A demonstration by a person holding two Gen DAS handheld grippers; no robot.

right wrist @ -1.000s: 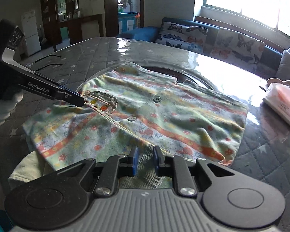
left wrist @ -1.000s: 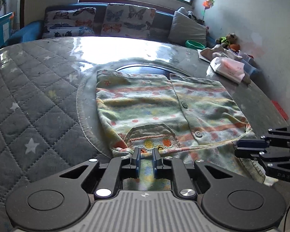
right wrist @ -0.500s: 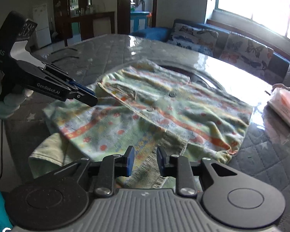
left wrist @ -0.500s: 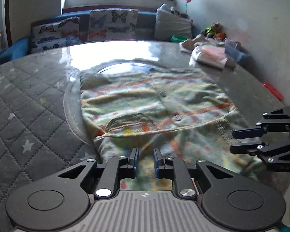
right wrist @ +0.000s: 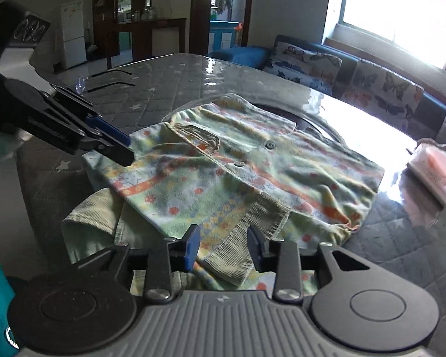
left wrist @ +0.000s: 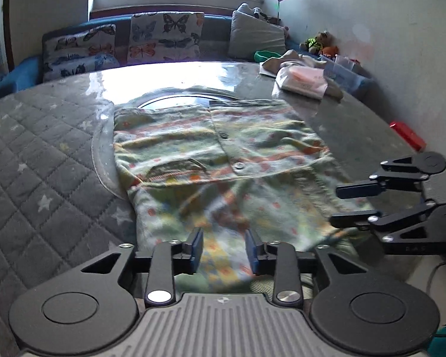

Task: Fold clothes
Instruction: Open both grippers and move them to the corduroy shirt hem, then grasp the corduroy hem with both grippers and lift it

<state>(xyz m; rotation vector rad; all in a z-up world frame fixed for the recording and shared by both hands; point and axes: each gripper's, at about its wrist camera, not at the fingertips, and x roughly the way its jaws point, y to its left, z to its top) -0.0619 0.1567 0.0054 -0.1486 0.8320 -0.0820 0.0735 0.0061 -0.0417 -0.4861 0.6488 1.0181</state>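
Note:
A green patterned child's shirt (left wrist: 223, 160) with buttons and a chest pocket lies on the grey quilted table (left wrist: 44, 154), its near part folded over and hanging at the front edge. It also shows in the right wrist view (right wrist: 252, 172). My left gripper (left wrist: 224, 248) is open, its jaws apart over the near cloth; it shows from the side in the right wrist view (right wrist: 120, 148). My right gripper (right wrist: 224, 245) is open over the ribbed cuff (right wrist: 246, 238); it shows at the right of the left wrist view (left wrist: 349, 205).
A pack of tissues (left wrist: 303, 78) and a cloth pile lie at the table's far right. A sofa with butterfly cushions (left wrist: 163, 35) runs behind the table under the window. A red box (left wrist: 407, 134) sits by the right wall. A round glass inset (left wrist: 175, 101) lies under the shirt.
Both grippers have opened and let go of the shirt's near edge. They have drawn back toward the front of the table, and the pulled cloth now lies flat.

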